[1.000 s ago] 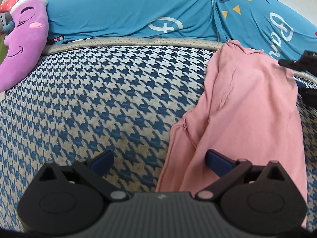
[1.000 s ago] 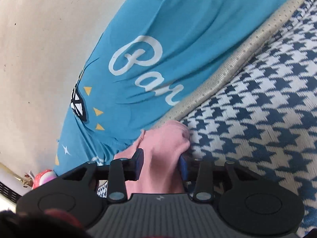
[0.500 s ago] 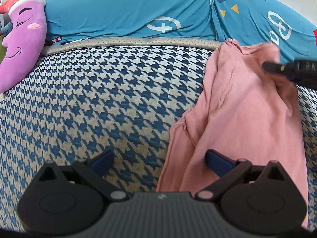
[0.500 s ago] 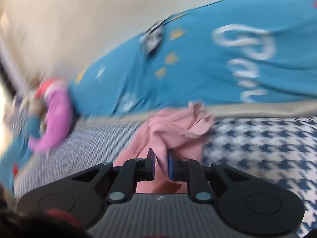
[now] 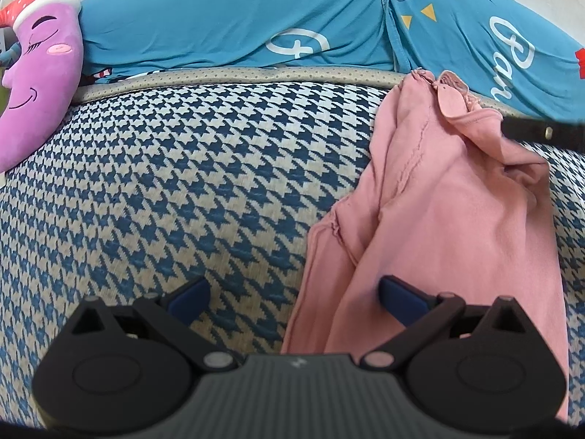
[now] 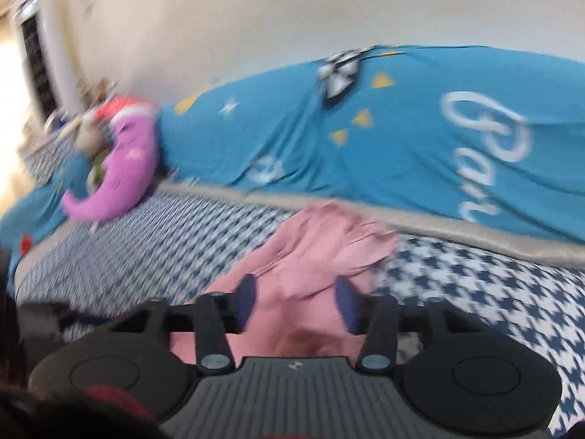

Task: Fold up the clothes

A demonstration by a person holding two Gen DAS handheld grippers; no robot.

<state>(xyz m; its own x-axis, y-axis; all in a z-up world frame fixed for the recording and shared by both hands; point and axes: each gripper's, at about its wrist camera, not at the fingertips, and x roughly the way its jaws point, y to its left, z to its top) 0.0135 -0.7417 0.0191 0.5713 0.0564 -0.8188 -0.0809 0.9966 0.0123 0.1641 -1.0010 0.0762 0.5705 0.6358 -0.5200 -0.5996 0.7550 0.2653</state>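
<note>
Soft pink knit garment [image 5: 449,197] lies rumpled on the houndstooth-weave bed [image 5: 182,183]; left tongs [image 5: 294,296] and right tongs [image 6: 296,303] both gape apart; purple plush moon [image 5: 40,69] at ten o'clock.

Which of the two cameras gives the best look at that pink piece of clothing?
The left wrist view: the pink garment is sharp there, seams and folds visible, lying on the houndstooth cover. The right wrist view shows it blurred, partly behind the claw fingers.
</note>
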